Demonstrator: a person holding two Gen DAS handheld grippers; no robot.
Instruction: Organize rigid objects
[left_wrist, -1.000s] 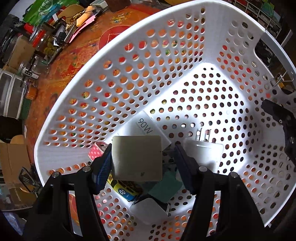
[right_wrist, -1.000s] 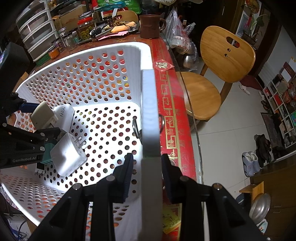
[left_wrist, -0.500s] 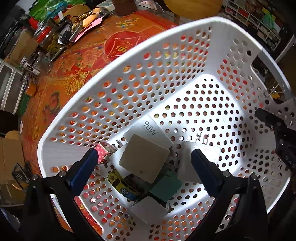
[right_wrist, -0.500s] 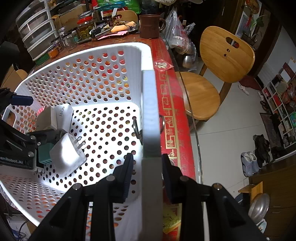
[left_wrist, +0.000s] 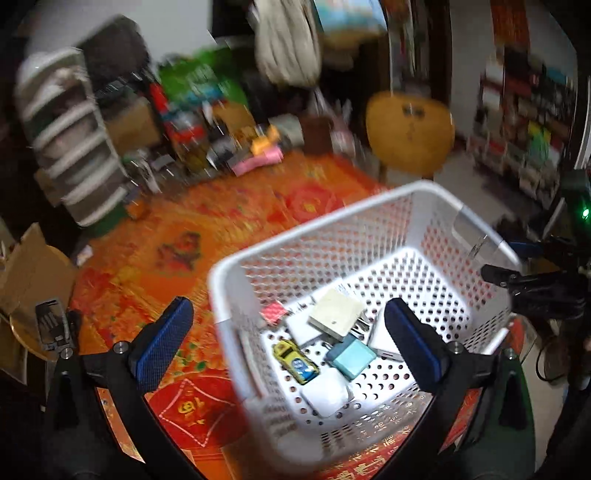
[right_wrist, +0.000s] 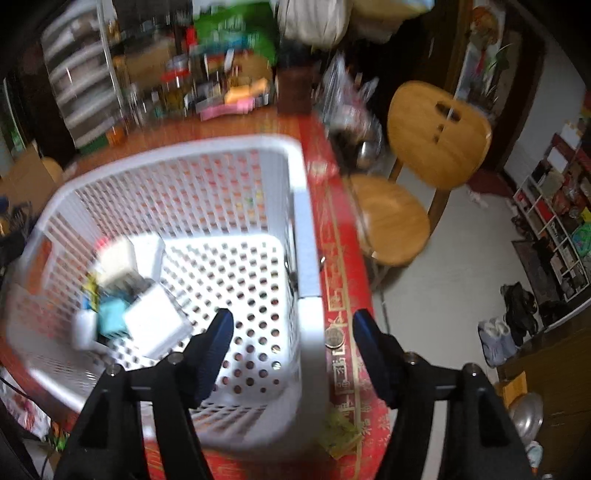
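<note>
A white perforated basket (left_wrist: 229, 280) stands on the red-orange tablecloth (left_wrist: 147, 258). Inside lie a cream charger (left_wrist: 336, 314), a teal adapter (left_wrist: 351, 354), a yellow toy car (left_wrist: 295, 360), white chargers (left_wrist: 325, 395) and a small pink patterned piece (left_wrist: 273, 312). My left gripper (left_wrist: 288, 310) hovers high above the basket's near-left corner, its jaws still opening and holding nothing. My right gripper (right_wrist: 291, 317) straddles the basket rim (right_wrist: 306, 236), its jaws opening and its pads off the rim. The white charger (right_wrist: 155, 325) and the teal adapter (right_wrist: 110, 319) show blurred in the right wrist view.
A wooden chair (right_wrist: 436, 136) stands beside the table's right edge. Jars, boxes and a brown mug (left_wrist: 314, 134) crowd the table's back edge, next to a plastic drawer unit (left_wrist: 70, 140). A coin (right_wrist: 334, 338) lies on the cloth just outside the basket.
My left gripper let go of the cream charger, which now lies in the basket, then opened wide and rose up and back. My right gripper released the basket rim and lifted a little.
</note>
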